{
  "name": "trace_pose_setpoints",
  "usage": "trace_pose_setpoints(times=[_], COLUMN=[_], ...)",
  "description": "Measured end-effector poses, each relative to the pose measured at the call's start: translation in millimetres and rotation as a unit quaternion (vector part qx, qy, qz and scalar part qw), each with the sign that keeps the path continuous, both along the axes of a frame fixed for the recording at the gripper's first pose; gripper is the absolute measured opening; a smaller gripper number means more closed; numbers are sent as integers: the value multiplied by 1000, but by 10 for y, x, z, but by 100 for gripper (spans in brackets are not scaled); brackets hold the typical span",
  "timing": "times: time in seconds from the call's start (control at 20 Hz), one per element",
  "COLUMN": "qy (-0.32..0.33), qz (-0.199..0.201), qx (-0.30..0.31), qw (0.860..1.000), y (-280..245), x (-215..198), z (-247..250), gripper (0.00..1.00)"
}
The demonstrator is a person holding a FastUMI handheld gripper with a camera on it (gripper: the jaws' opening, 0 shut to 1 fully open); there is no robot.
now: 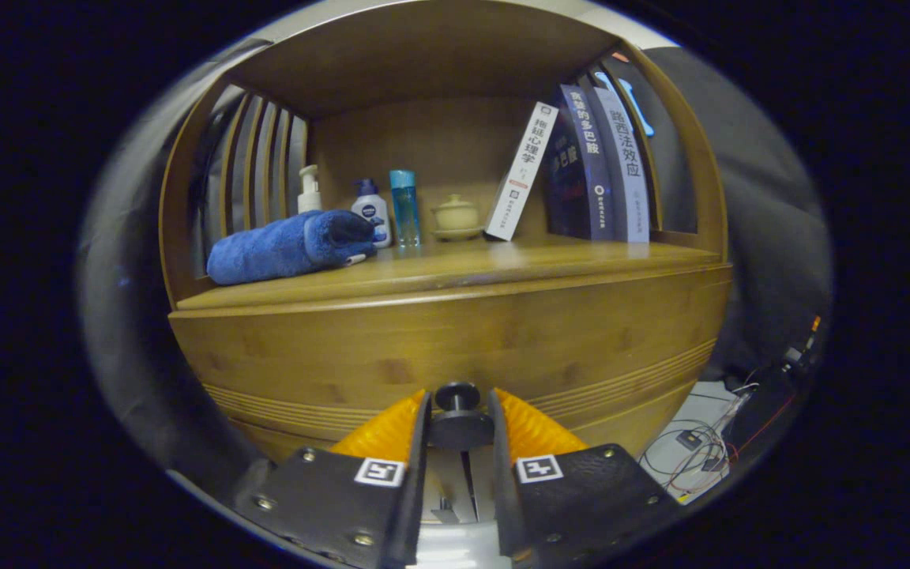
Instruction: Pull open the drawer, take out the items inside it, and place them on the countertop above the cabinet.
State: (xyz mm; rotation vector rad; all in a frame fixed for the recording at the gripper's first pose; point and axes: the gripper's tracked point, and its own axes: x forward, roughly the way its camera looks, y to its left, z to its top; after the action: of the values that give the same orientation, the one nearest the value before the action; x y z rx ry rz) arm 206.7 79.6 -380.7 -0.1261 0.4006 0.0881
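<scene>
Drawer [455, 348] wooden (dark knob [457, 397]), gripper [459, 419] clamping knob.

The wooden drawer [455, 348] sits shut in the cabinet, its broad bamboo-toned front flush below the countertop [455, 273], with grooved lines along its lower part. Its dark round knob [458, 399] juts out at the bottom centre, lying between the gripper's [459, 411] fingers, which close on it from both sides.

Gripper [459, 411], seen along its own axis: held level, the two fingers [415, 431] upright and parallel, narrowed to a small gap. Both inner faces lie against the knob [458, 415] between them, one finger on either side, tips reaching forward.
</scene>
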Motion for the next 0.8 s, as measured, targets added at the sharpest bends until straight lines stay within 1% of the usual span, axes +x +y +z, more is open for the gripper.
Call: trace_pose_setpoints(times=[0.05,0.1,0.3,0.4,0.55,0.8], qy=[-3,3,4,14,11,19], qz=[1,-1,-1,-3,-6,-8], qx=[-7,-13,2,11,2,6], qw=[1000,1000,1000,1000,1000,1000], y=[-17,-35,-75,-102,-154,-199], x=[-5,-40,-262,-408,-635,-1112], z=[52,37,80,90,146,198], gripper=[31,31,31,22,22,22])
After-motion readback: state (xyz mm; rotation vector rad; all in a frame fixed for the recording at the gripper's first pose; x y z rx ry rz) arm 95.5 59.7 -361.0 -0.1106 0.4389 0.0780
